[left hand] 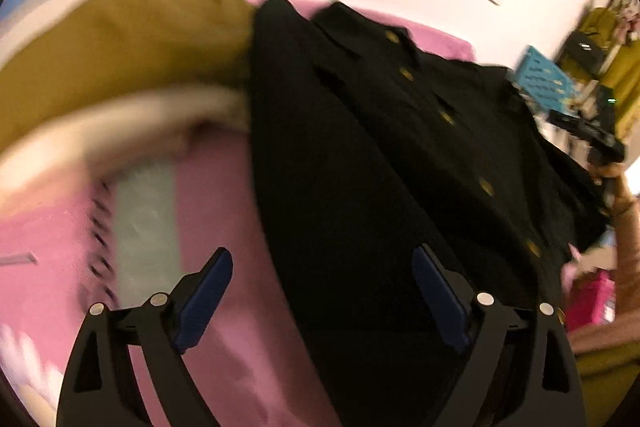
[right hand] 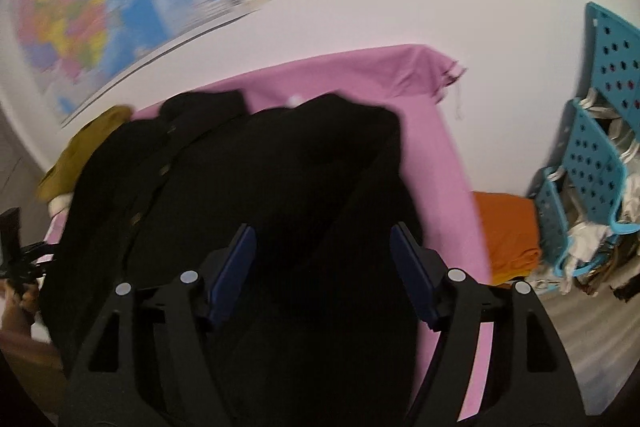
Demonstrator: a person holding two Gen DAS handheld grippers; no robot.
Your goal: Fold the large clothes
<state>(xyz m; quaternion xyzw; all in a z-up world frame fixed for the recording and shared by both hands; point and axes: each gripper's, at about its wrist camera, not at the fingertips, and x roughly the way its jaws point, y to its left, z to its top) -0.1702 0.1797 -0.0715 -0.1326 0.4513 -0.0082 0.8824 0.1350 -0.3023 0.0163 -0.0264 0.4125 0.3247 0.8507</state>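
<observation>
A black button-front garment with gold buttons lies spread on the pink bed sheet. My left gripper hovers open over the garment's left edge, and nothing is between its blue pads. In the right wrist view the same black garment fills the middle. My right gripper stands open just above it, with its pads apart and not pressing the cloth. The right gripper's body shows at the far right of the left wrist view, held by a hand. The frames are blurred.
An olive-yellow garment and a cream item lie on the bed left of the black one. Blue perforated baskets full of clothes and an orange cloth sit right of the bed. A map hangs on the white wall.
</observation>
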